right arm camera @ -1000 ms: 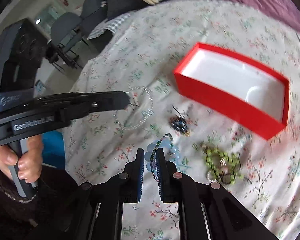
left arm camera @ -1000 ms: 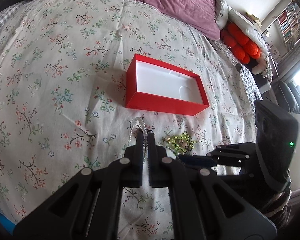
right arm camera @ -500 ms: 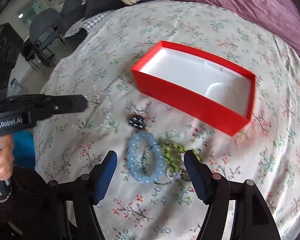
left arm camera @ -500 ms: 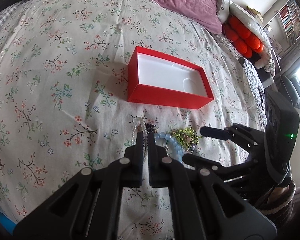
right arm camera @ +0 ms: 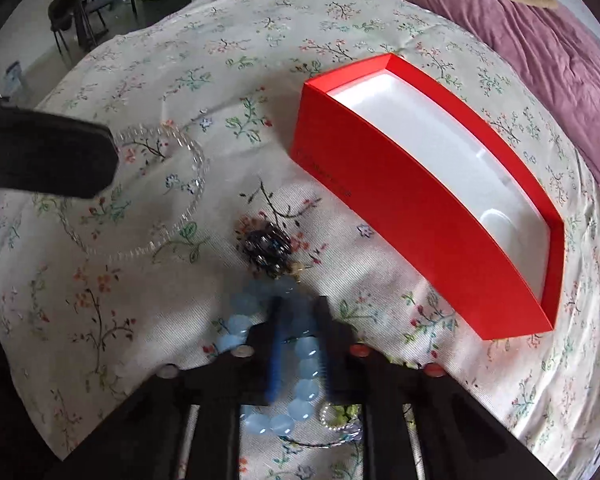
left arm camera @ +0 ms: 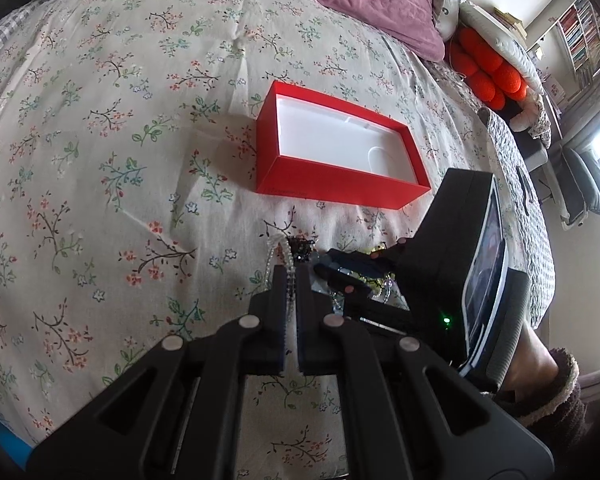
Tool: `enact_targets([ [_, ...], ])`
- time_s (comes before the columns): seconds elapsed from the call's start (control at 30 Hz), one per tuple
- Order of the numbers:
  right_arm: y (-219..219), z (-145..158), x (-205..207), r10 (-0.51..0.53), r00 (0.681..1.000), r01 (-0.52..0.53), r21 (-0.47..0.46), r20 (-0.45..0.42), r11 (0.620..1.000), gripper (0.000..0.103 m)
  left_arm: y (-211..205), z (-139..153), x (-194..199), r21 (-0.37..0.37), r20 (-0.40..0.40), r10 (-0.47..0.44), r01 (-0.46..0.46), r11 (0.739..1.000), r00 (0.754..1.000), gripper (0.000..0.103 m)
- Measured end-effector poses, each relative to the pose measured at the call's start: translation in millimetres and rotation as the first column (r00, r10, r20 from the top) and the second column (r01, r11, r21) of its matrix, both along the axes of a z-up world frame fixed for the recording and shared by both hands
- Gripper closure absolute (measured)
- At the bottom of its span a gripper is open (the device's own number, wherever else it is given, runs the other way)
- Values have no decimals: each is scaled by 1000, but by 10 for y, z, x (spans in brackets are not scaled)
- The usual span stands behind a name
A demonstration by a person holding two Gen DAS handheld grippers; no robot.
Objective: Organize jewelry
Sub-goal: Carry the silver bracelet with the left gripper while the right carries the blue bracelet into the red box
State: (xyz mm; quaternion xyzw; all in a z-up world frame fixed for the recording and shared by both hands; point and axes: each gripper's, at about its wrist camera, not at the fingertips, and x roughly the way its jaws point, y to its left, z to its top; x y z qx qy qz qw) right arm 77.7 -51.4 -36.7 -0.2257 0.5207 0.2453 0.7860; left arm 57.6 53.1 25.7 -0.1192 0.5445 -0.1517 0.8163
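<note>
An open red box (left arm camera: 340, 188) with a white, empty inside (right arm camera: 440, 152) lies on the floral bedspread (left arm camera: 120, 160). My left gripper (left arm camera: 290, 274) is shut on a clear bead necklace (right arm camera: 180, 196), whose loop rests on the bed. In the right wrist view the left gripper (right arm camera: 100, 156) enters from the left. My right gripper (right arm camera: 300, 340) is low over a light blue bead bracelet (right arm camera: 306, 364), its jaws closing with one side of the bracelet between the pads. A dark bead cluster (right arm camera: 266, 248) lies just beyond. A green bracelet (right arm camera: 340, 414) shows under the right fingers.
A purple blanket (left arm camera: 360, 0) covers the far end of the bed. Orange cushions (left arm camera: 484, 68) and bookshelves (left arm camera: 584, 36) stand at the far right. Chairs (right arm camera: 84, 12) stand on the floor beyond the bed's left edge. A sleeve cuff (left arm camera: 552, 392) shows behind the right gripper.
The right gripper opened, sank towards the bed over the blue bracelet and drew its fingers in around one side of it. The left gripper stayed put, holding the clear necklace.
</note>
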Motion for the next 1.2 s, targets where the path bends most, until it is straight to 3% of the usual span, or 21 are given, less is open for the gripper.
enact_targets([
  [0.17, -44, 149, -30, 2, 1000, -1, 78, -10, 997, 92, 14, 22, -5, -10, 1, -2, 2, 1000, 1000, 98],
  [0.47, -319, 789, -154, -76, 995, 59, 246, 60, 967, 92, 30, 253, 21, -65, 67, -6, 10, 998, 998, 98],
  [0.63, -453, 1082, -62, -176, 974, 132, 273, 144, 953, 92, -73, 400, 205, -99, 118, 10, 1, 995, 993, 98],
  [0.93, -622, 1253, 311, -332, 925, 261, 325, 185, 909, 91, -383, 352, 667, -210, 143, 55, -24, 977, 988, 98],
  [1.0, -645, 1242, 387, -356, 919, 281, 348, 172, 895, 91, -397, 240, 770, -192, 132, 77, -51, 980, 988, 98],
  [1.1, -659, 1157, 486, -375, 915, 305, 358, 146, 883, 91, -409, 35, 888, -54, 128, 88, -81, 995, 988, 98],
  [1.2, -647, 1052, 559, -383, 917, 319, 368, 114, 873, 91, -356, -131, 968, 11, 103, 110, -112, 994, 989, 98],
])
